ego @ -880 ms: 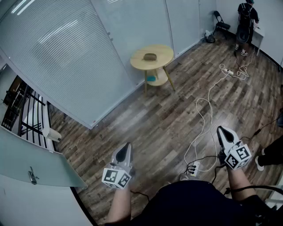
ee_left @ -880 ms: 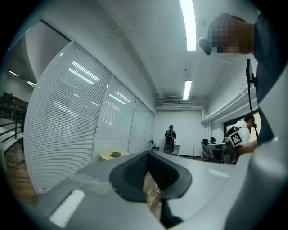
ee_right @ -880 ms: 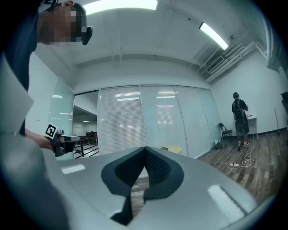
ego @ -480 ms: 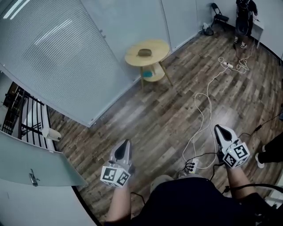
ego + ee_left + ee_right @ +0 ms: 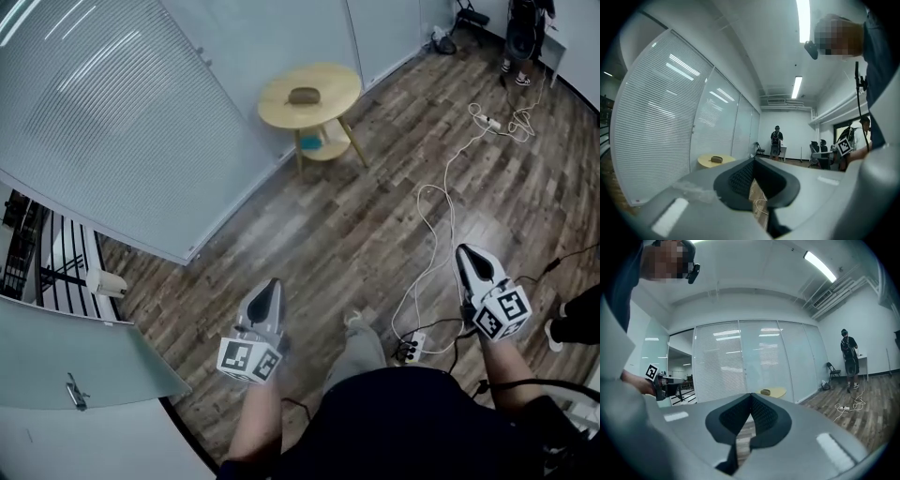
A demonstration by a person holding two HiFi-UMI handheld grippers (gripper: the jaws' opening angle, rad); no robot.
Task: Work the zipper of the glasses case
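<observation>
Though far across wooden floor (image 5: 347, 234), glasses case (image 5: 304, 95) atop round table (image 5: 277, 110).

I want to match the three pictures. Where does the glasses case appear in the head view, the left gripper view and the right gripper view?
Head view: glasses case at upper middle, lying on the round table.
Left gripper view: small, left of centre, on the same table.
Right gripper view: small, near the centre, on the table.
Shared landmark: the standing person in dark clothes.
</observation>
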